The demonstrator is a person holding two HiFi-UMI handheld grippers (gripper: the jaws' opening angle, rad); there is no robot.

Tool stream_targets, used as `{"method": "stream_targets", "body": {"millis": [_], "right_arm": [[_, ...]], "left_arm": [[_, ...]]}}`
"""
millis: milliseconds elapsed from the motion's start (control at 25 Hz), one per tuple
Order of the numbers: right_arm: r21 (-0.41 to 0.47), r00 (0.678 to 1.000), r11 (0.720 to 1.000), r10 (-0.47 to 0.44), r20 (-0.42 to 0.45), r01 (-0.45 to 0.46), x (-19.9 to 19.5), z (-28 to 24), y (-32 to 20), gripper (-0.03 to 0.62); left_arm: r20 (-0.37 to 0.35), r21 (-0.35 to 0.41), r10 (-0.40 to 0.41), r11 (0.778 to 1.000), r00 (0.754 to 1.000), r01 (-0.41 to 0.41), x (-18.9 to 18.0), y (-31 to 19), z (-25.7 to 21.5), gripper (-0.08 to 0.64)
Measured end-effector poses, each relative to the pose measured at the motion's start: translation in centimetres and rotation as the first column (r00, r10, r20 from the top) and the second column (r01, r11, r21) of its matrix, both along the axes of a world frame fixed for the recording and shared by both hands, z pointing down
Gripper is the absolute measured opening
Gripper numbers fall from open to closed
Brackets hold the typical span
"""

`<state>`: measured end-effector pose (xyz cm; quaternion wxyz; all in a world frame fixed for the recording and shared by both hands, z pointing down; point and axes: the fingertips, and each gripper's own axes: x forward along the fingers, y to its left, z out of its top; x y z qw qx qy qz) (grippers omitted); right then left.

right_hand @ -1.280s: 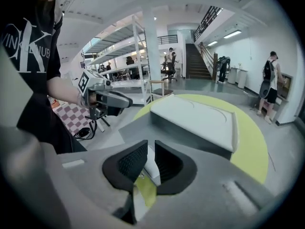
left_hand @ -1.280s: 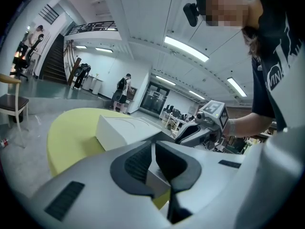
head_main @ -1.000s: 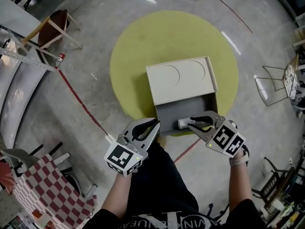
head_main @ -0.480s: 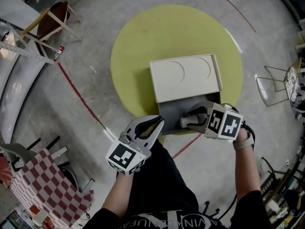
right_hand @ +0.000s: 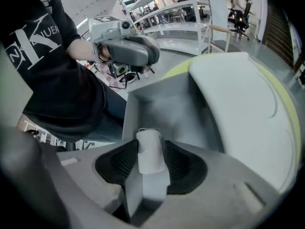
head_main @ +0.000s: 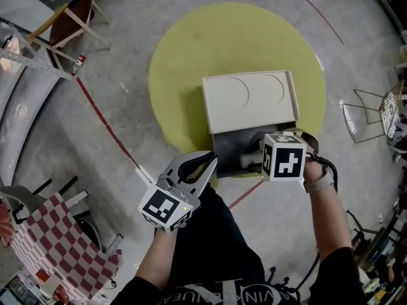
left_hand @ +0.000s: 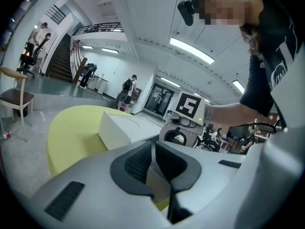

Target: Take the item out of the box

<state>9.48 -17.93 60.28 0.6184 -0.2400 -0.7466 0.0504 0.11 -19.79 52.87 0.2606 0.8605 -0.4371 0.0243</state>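
Observation:
A white box lid (head_main: 249, 100) lies on a round yellow table (head_main: 184, 56), slid back off its grey tray (head_main: 227, 146). A small white cylinder (head_main: 246, 161) lies in the tray's front part. My right gripper (head_main: 256, 160) reaches into the tray under its marker cube. In the right gripper view the cylinder (right_hand: 150, 151) stands between the pads of that gripper (right_hand: 150, 160). The jaws are opening and sit close on either side of it. My left gripper (head_main: 205, 165) is shut with nothing in it, just off the tray's front left corner, and is seen again as the left gripper (left_hand: 155, 163).
A wooden chair (head_main: 67, 33) stands at the far left and a wire chair (head_main: 369, 113) at the right. A red line (head_main: 108, 132) crosses the concrete floor. A checked cloth (head_main: 57, 246) lies at the lower left. The person's legs are just below the table's edge.
The right gripper has swung left over the tray, its marker cube turning up towards the head camera, and its jaws have spread around the cylinder. The left gripper has hardly moved.

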Motion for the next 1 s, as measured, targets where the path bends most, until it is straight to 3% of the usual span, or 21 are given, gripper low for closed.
{"method": "stream_targets", "body": {"millis": [200,560,1000], "right_arm": [[0.065,0.996,0.994,-0.080,-0.026,0.082,-0.3,1.6,0.2,0.161],[0.068,0.999,0.997,-0.043,0.025,0.041,-0.7,1.6,0.2,0.161],[0.120,0.979,0.983,0.121,0.164,-0.142,-0.8,0.0,-0.7,0.161]], "left_arm": [[-0.004,0.000,-0.007,1.000,1.000,0.007,-0.2,0.2,-0.1,0.031],[-0.022,-0.016,-0.011,1.000,1.000,0.011,-0.8,0.4,0.4,0.031],[-0.019,-0.005,0.023,1.000,1.000,-0.023,-0.1,0.2,0.1,0.031]]}}
